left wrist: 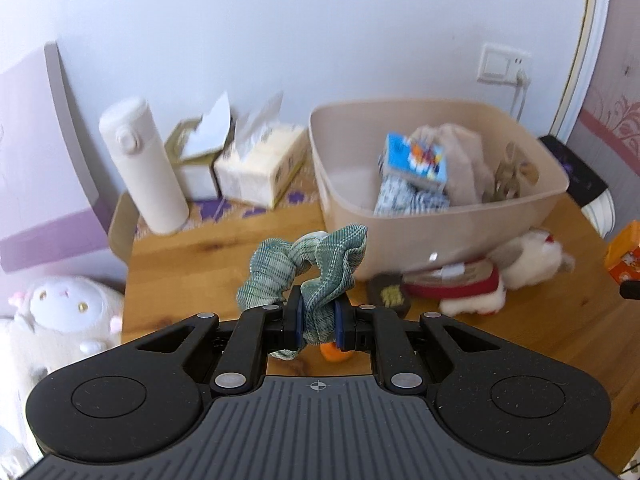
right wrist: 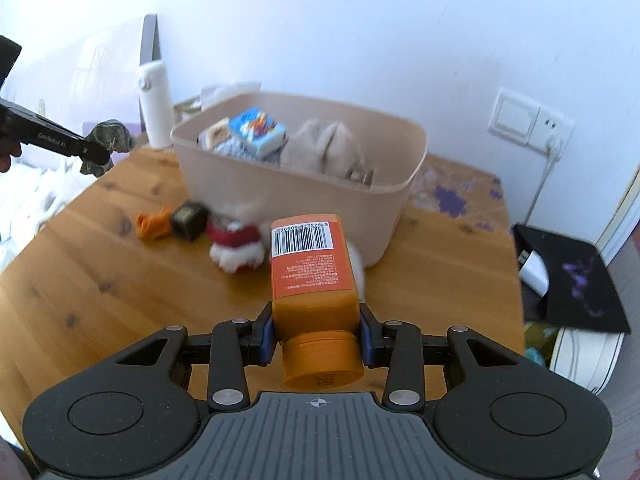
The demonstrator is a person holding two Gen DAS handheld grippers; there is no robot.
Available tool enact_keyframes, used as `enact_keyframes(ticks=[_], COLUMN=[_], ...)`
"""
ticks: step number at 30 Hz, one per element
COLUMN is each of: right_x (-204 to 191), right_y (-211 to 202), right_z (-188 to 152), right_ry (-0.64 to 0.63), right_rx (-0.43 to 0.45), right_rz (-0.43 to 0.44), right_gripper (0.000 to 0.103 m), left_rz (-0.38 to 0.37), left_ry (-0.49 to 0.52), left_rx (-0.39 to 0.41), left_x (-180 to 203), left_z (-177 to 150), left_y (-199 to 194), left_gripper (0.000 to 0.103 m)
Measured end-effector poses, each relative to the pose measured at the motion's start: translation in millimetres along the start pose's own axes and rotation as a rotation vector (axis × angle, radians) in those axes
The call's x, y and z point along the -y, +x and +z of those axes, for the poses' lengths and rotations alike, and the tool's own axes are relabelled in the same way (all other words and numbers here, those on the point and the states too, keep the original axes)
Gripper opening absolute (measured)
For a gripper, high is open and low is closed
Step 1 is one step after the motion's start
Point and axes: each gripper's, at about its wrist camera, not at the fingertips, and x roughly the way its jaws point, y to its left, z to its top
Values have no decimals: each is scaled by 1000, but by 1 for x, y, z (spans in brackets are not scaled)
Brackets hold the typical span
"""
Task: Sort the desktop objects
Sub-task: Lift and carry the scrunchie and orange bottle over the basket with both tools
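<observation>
Left gripper clamped on green woven fabric scrunchie; right gripper clamped on orange plastic bottle, both above wooden desk near beige plastic bin. Risks: bottle slipping, scrunchie snagging.

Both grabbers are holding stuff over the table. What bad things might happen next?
1. The left hand-held gripper pinches only a small fold of the green scrunchie; the floppy rest could snag the beige bin rim.
2. The right hand-held gripper holds the orange bottle near its cap end, so the long body might tilt or slip.
3. The plush toy lies right before the bin and might get bumped.
</observation>
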Motion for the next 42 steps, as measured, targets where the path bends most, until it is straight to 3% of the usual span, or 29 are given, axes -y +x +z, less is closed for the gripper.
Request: enact_keyframes(ticks=[12,23,42], right_x=[19,39,60], right_y=[-30,-32,33], right_z=[51,87,141], right_ry=[-36,-85,-179], right_rx=[149,205,204], right_rz=[-37,-57,-24], right_gripper=[38,38,38], left_rz=[0,-11,-46], left_ry=[47,93,195], left_rx=[140,212,194], left_x=[16,40,102], left_z=[46,87,138], left_y=[-30,-30,44], left_gripper=[14,14,14])
